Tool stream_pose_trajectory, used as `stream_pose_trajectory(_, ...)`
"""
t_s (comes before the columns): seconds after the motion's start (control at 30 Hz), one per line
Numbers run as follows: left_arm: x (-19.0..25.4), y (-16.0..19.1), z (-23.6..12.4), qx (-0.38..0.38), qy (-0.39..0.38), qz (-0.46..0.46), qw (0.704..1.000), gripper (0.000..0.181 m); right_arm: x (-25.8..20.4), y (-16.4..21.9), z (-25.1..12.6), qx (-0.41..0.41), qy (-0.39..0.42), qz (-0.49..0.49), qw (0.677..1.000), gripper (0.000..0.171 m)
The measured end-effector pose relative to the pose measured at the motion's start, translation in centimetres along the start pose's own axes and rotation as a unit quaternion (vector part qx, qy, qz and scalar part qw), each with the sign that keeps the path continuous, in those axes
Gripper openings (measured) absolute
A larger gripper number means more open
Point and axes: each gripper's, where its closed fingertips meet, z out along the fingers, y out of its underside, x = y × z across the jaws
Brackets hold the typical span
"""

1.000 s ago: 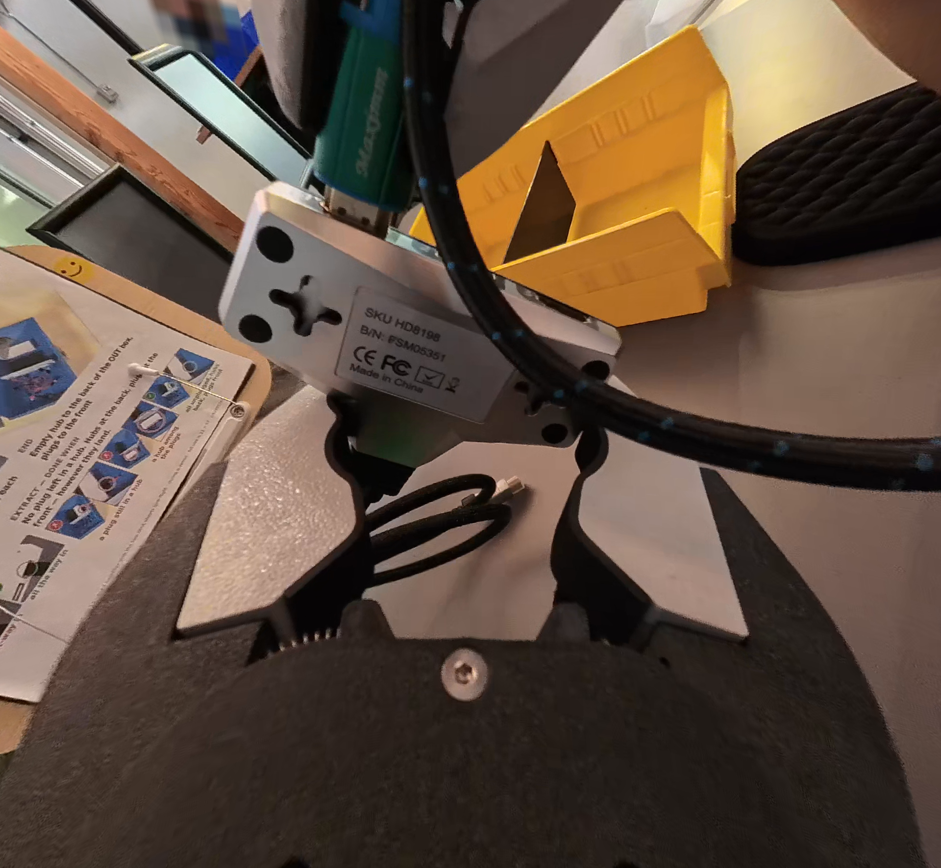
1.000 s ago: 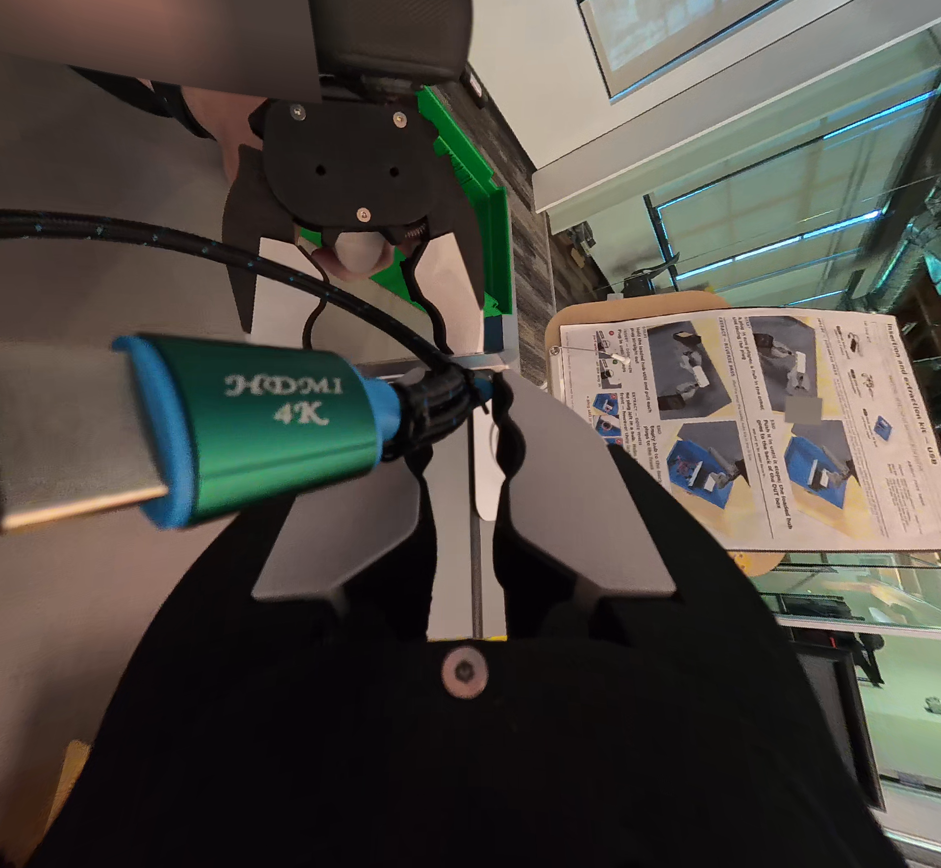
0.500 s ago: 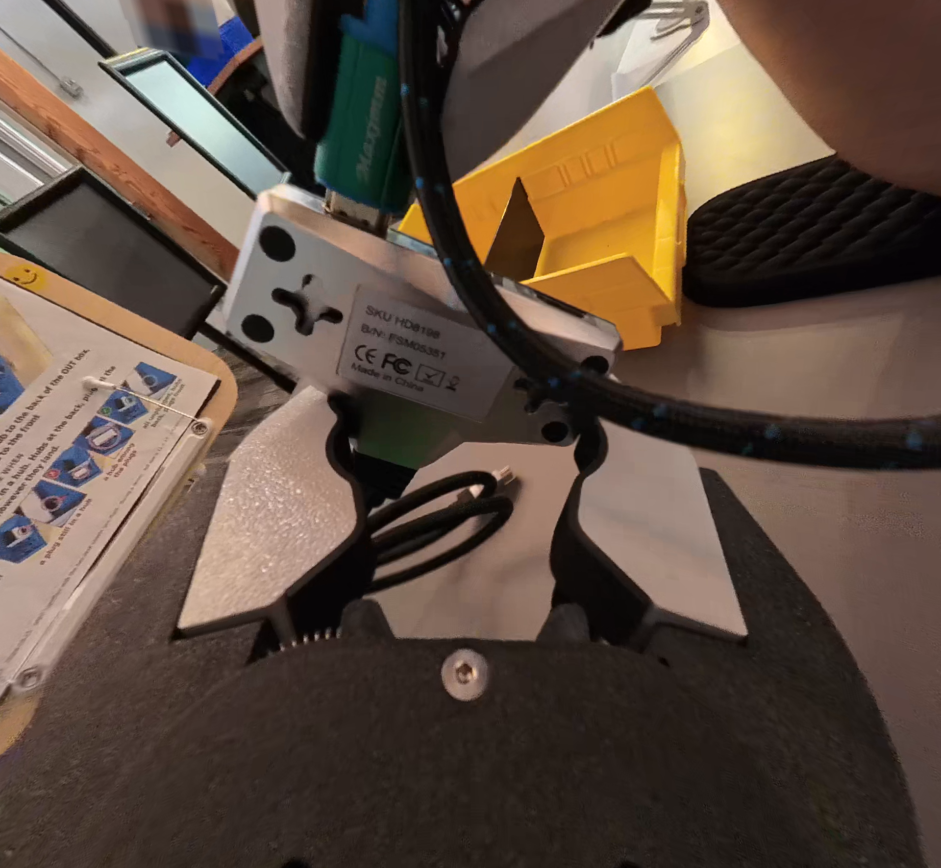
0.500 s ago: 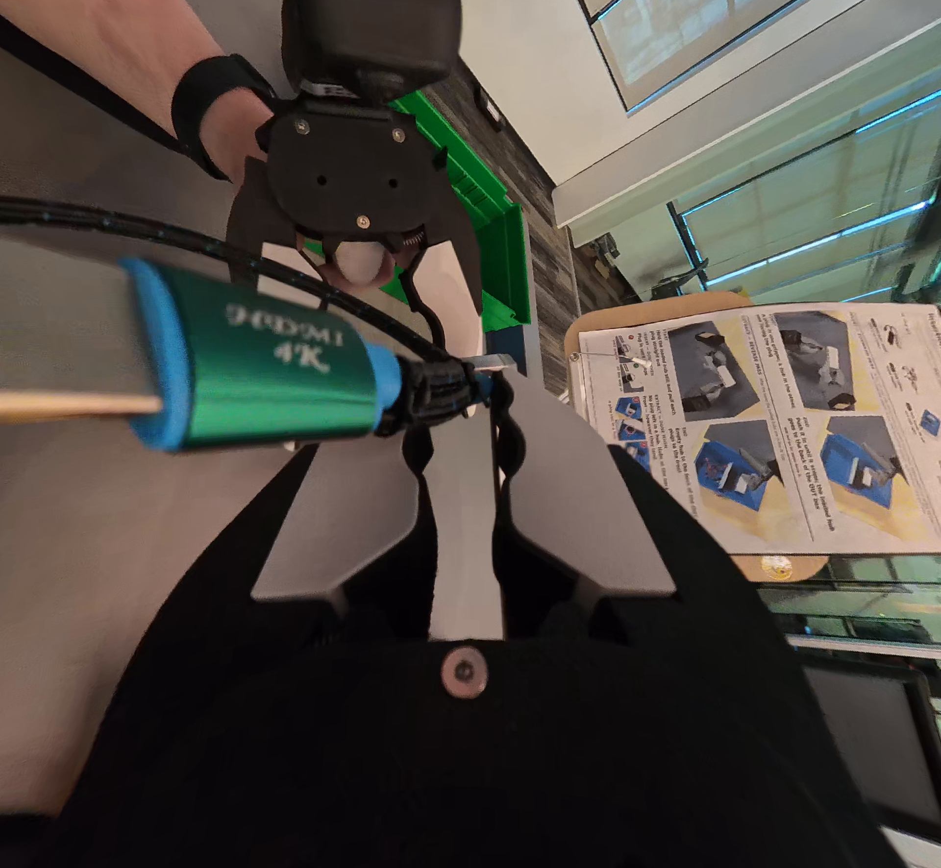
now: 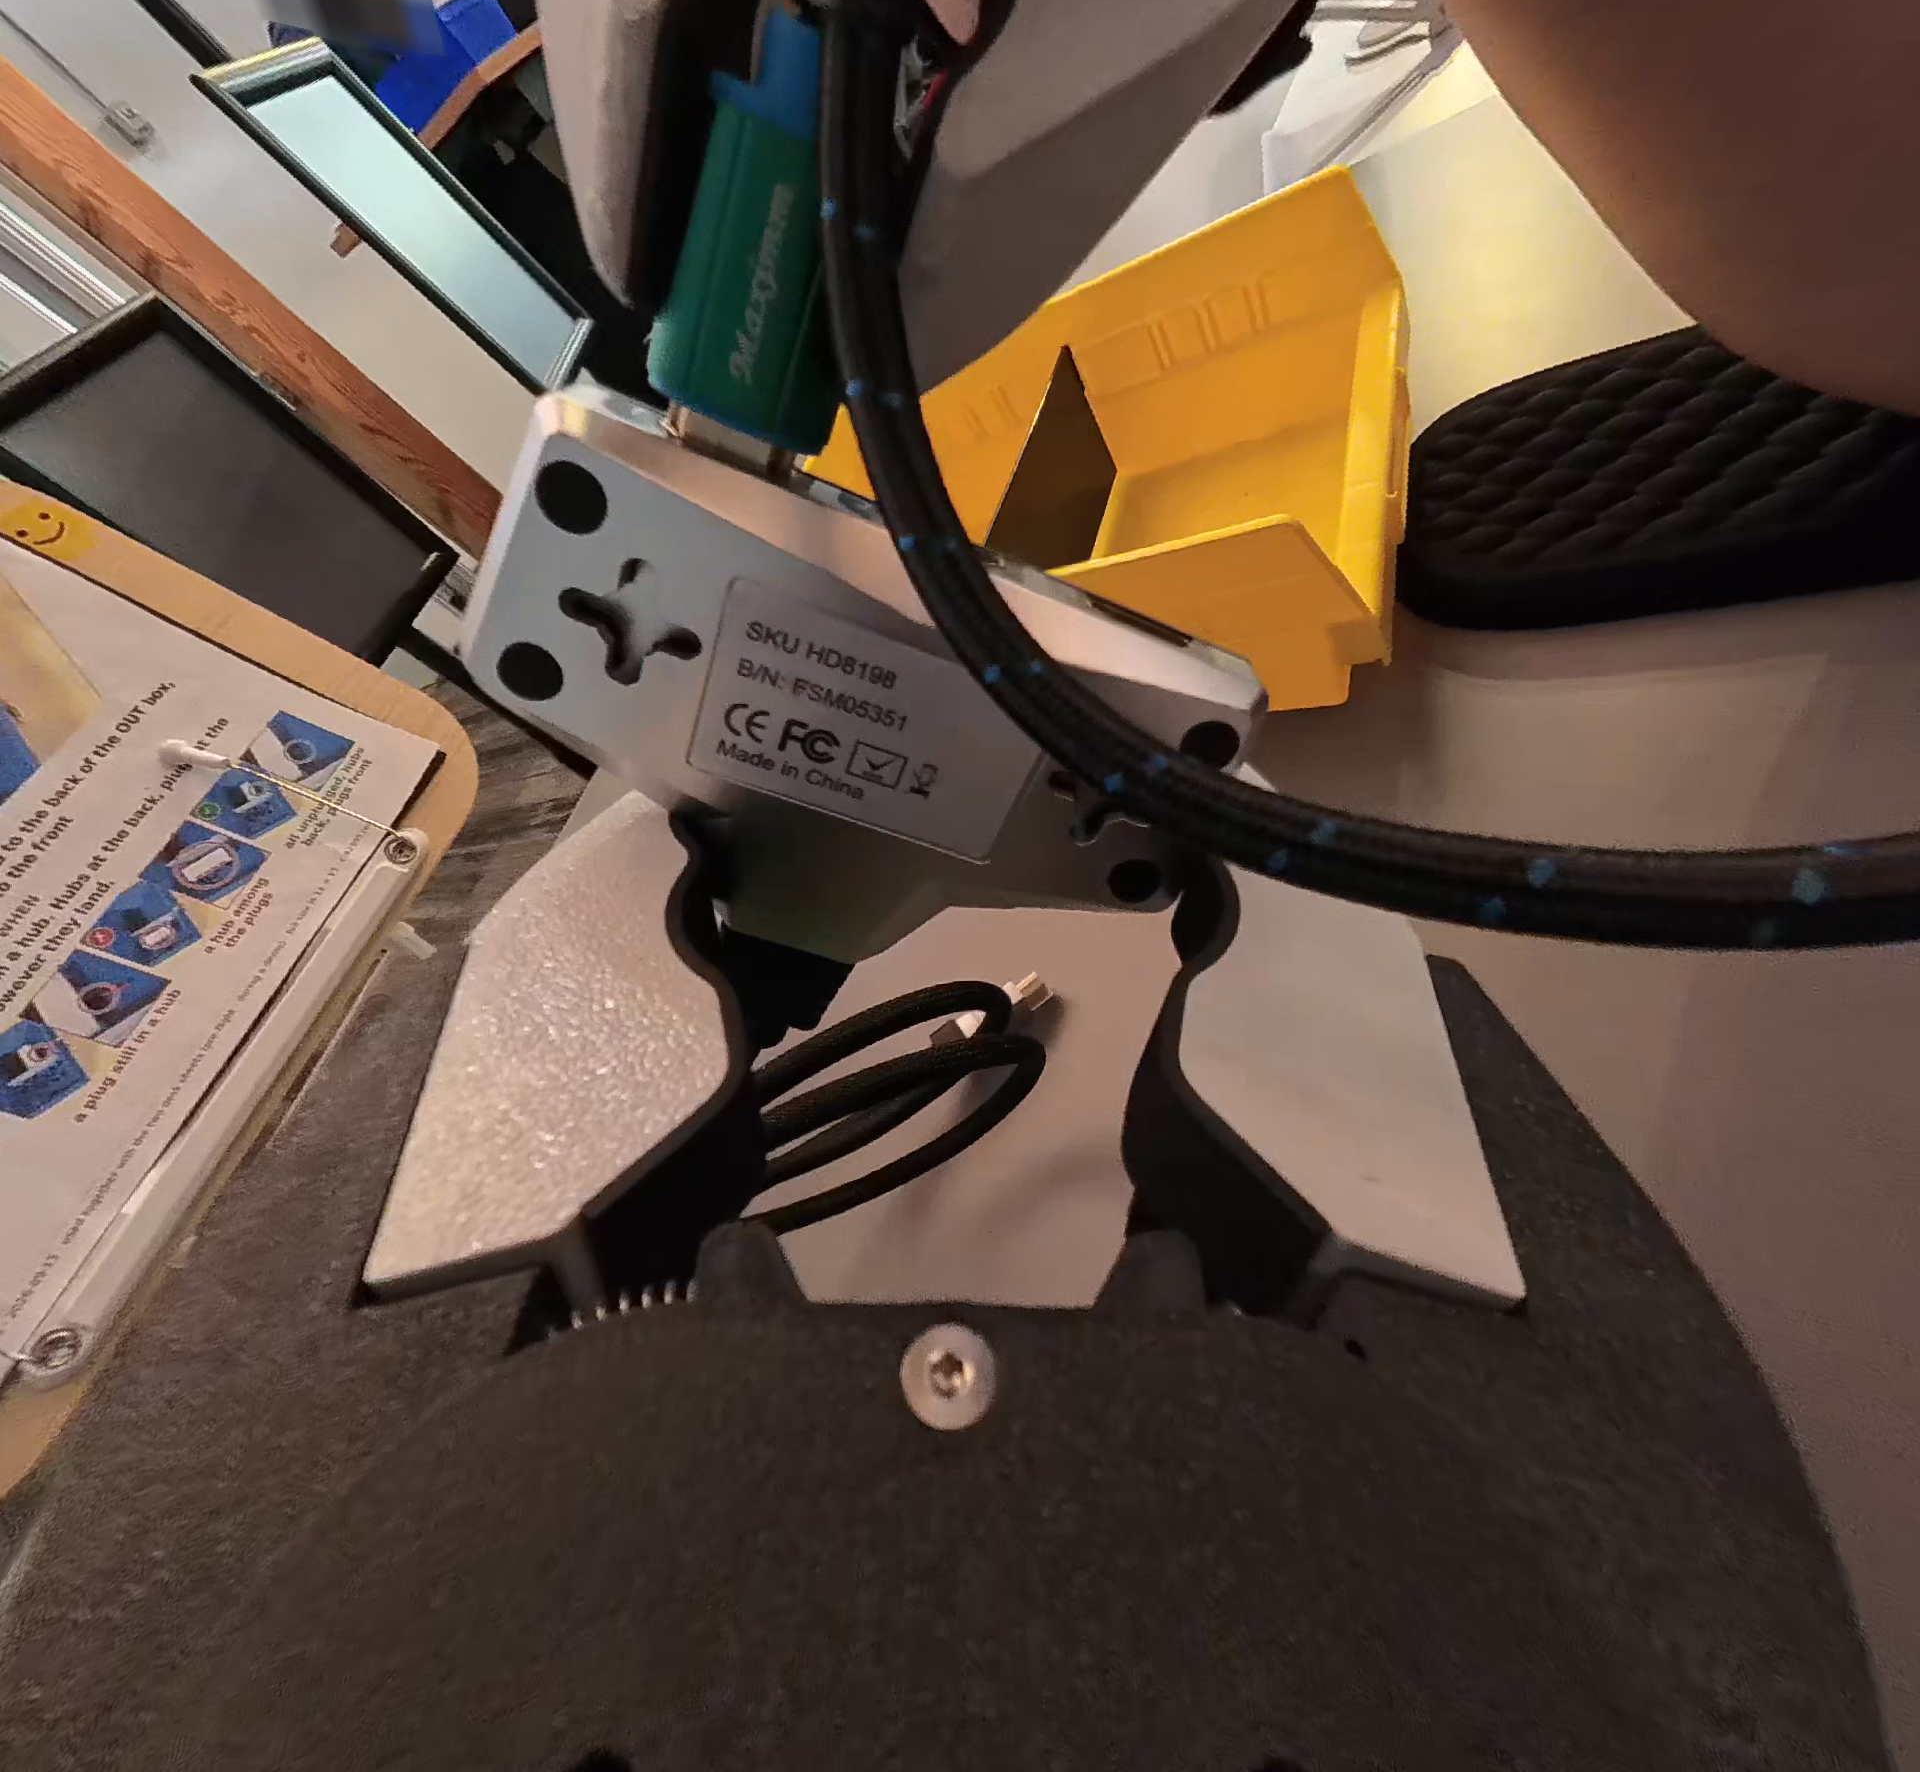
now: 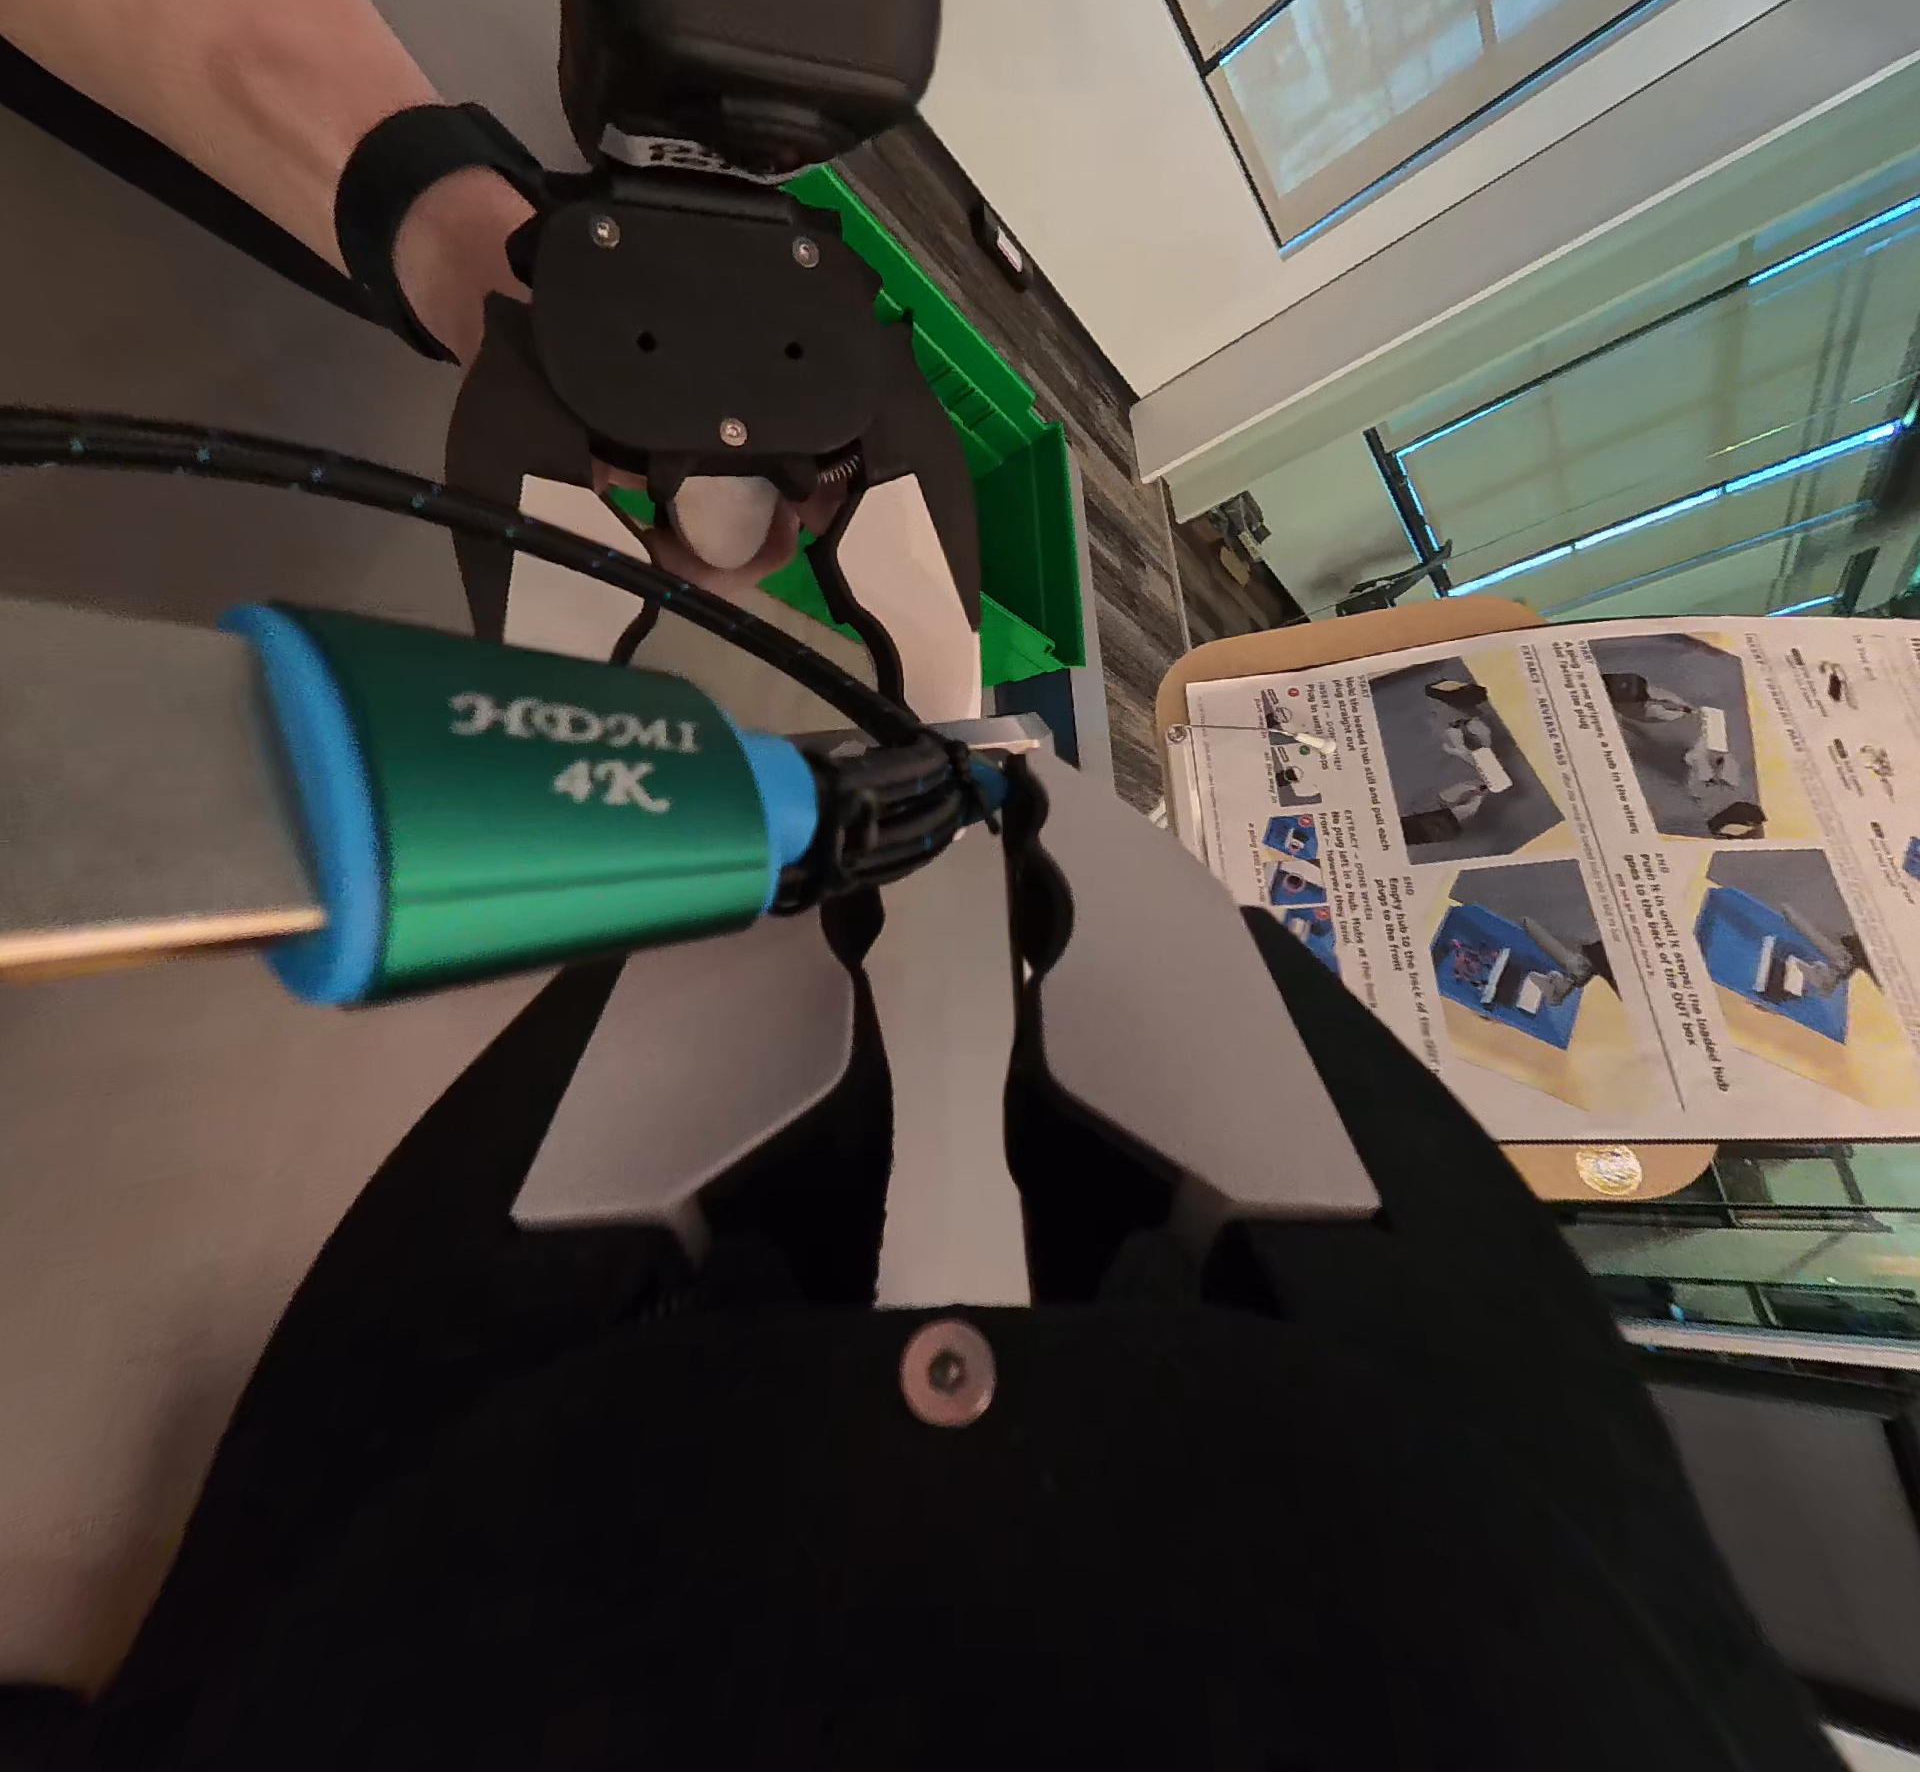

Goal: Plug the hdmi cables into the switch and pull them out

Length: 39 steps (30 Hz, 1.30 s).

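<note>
Silver switch (image 5: 831, 683) — underside up, green plug (image 5: 748, 288) seated.

The left wrist view looks forward along its tongs (image 5: 940, 849), very close under the switch (image 5: 831, 673). The right wrist view faces back at it; both share the switch and green plug (image 6: 561, 808).

Surface: pale grey table (image 5: 1558, 787).
Far side: yellow bin (image 5: 1247, 434) resting on it; black textured pad (image 5: 1662, 496) just beside the bin.
Near area: coiled thin black cable (image 5: 914, 1088).
Edge: green bin (image 6: 997, 475).
</note>
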Motion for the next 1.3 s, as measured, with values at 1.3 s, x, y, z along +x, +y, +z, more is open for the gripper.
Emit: stream_pose_trajectory(1.3, -0.6, -3.4, -1.4, 0.029, -0.055, 0.041, 0.997, 0.087, 1.4, -1.7, -3.0, 0.167, 0.003, 0.034, 0.985, 0.021)
